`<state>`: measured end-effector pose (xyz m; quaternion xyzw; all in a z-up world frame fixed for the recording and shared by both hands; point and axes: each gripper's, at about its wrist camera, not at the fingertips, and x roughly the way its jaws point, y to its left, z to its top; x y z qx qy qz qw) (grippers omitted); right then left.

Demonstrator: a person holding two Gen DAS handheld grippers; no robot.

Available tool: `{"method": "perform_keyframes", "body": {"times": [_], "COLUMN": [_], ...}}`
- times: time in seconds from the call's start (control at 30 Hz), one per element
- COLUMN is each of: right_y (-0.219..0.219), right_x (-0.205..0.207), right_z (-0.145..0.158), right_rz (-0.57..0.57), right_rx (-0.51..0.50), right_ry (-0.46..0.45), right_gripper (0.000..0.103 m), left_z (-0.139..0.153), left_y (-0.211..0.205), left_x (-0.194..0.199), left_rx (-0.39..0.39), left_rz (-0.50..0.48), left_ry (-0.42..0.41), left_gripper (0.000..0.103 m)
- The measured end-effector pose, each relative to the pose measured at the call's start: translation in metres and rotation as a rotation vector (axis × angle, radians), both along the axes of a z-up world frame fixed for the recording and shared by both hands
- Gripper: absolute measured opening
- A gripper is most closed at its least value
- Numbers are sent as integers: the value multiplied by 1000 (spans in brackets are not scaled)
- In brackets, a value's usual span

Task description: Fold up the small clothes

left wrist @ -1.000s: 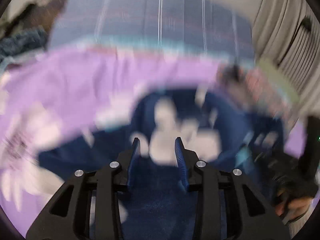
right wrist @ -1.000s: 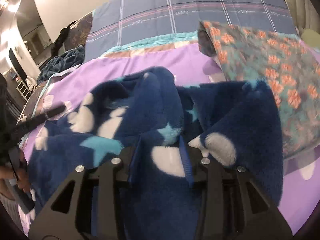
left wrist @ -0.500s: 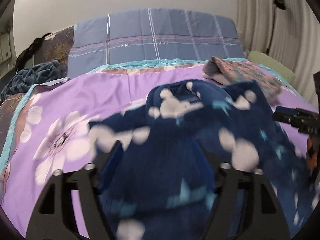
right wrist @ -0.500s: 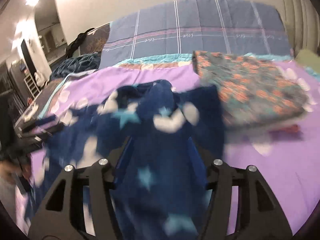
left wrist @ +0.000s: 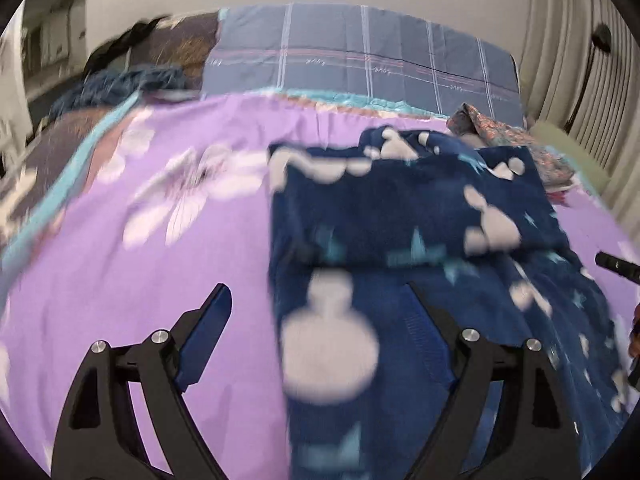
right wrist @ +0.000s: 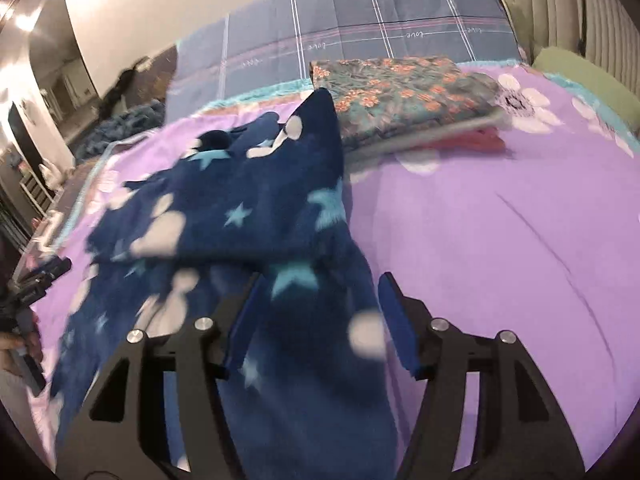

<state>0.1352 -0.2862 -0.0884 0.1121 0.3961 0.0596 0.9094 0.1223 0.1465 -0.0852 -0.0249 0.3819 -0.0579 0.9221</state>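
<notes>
A dark blue fleece garment (left wrist: 400, 208) with light stars and white blobs lies on the purple bed sheet (left wrist: 168, 264), its far part folded over toward me. My left gripper (left wrist: 318, 292) hovers over its near left edge. Its jaws are opening, one finger above bare sheet and the other above fleece, and neither presses on the cloth. In the right wrist view the same garment (right wrist: 248, 208) runs under my right gripper (right wrist: 320, 280). That gripper is open, with fleece lying loose beneath the gap. Each gripper shows at the edge of the other's view.
A folded floral garment (right wrist: 400, 92) lies at the back right on a grey and a red piece (right wrist: 480, 140). Behind stands a blue plaid pillow (right wrist: 360, 12). A green cushion (right wrist: 580, 72) and ribbed wall are at the right, and dark clothes (left wrist: 120, 80) are heaped at the back left.
Both grippers were shut on the fleece, then opened and drew back toward me. The garment dropped onto the sheet with its far part folded over.
</notes>
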Motion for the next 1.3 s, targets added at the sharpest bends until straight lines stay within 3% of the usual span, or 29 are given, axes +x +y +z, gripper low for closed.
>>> {"method": "perform_keyframes", "body": {"times": [0.03,0.13,0.23,0.33,0.5,0.63,0.67,0.77,0.83,0.9,0.93,0.97,1.07,1.17,1.3], "right_y": [-4,-23,-17,7,85,120,127,139,144,155,159,159,130,101,92], "right_x": [-11,-55,-94,-119,-151,-174,-178,-181,-177,-170,-168,-166,-168,-179,-184], "right_z": [-2,-9,-5,3,6,-11,-18,-31,-33,-32,-32,-29,-8,9,-2], "right_rz": [-1,-10,38,163,496,602,620,653,655,669,666,644,606,566,574], "right_rx": [27,110,133,188,280,301,303,321,339,351,342,335,463,451,462], "right_ry": [5,49,59,41,87,171,202,256,268,286,293,297,252,192,226], "right_gripper": [60,38,31,30,30,30,35,58,57,35,15,13,10,10,10], "left_z": [-7,-18,-23,-22,-20,-23,-25,-30,-33,-33,-32,-29,-22,-25,-38], "left_y": [10,30,39,35,19,9,7,10,14,18,20,22,25,28,26], "left_x": [-17,-60,-85,-110,-134,-159,-164,-174,-180,-182,-184,-187,-196,-202,-200], "left_rx": [-5,-31,-64,-86,-50,-38,-33,-55,-74,-93,-99,-103,-105,-126,-202], "left_rz": [22,60,85,66,44,7,5,9,32,48,53,56,44,23,-12], "left_ry": [23,52,65,67,55,55,56,63,65,66,64,57,31,37,98], "left_gripper": [86,86,86,86,86,86,86,86,86,86,86,86,86,86,86]}}
